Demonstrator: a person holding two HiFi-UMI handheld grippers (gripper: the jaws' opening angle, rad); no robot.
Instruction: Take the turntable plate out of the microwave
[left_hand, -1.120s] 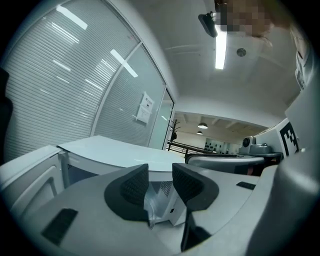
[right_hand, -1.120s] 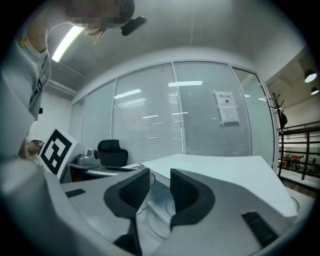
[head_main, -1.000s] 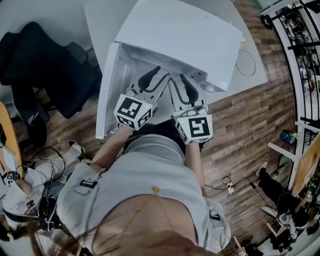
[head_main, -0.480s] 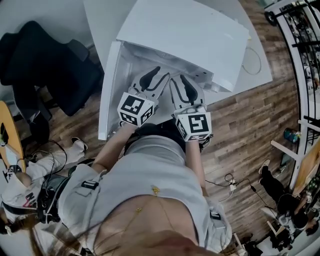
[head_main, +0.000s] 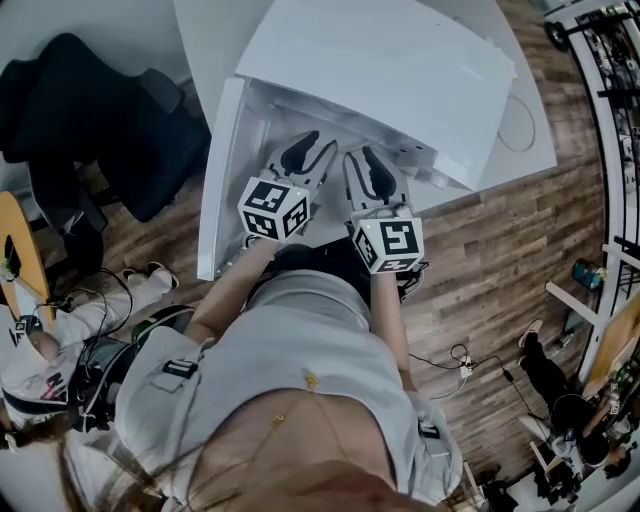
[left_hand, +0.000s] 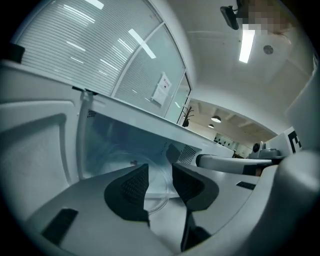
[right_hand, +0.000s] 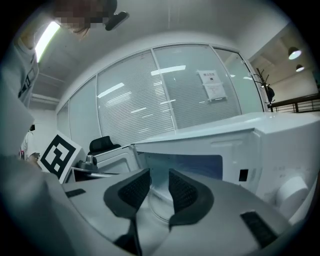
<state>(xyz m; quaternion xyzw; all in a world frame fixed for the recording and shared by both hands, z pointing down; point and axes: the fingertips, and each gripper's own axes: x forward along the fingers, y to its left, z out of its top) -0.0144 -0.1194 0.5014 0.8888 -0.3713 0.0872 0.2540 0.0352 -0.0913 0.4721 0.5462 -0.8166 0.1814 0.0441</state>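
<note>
The microwave (head_main: 380, 70) stands on the desk (head_main: 205, 50), its door (head_main: 215, 190) swung left. The turntable plate (left_hand: 156, 197) lies inside. The left tongs (head_main: 305, 150) and right tongs (head_main: 375, 165) are side by side at the opening.

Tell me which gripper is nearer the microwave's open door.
The left gripper; the door stands beside it, and the right gripper lies beyond.

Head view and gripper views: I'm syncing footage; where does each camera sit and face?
Head view: on the person's head, steeply down at the open microwave; torso, arms, left gripper and right gripper show.
Left gripper view: on that gripper, facing into the cavity past its fingers.
Right gripper view: likewise, from the right.
Gripper views share the turntable plate.
</note>
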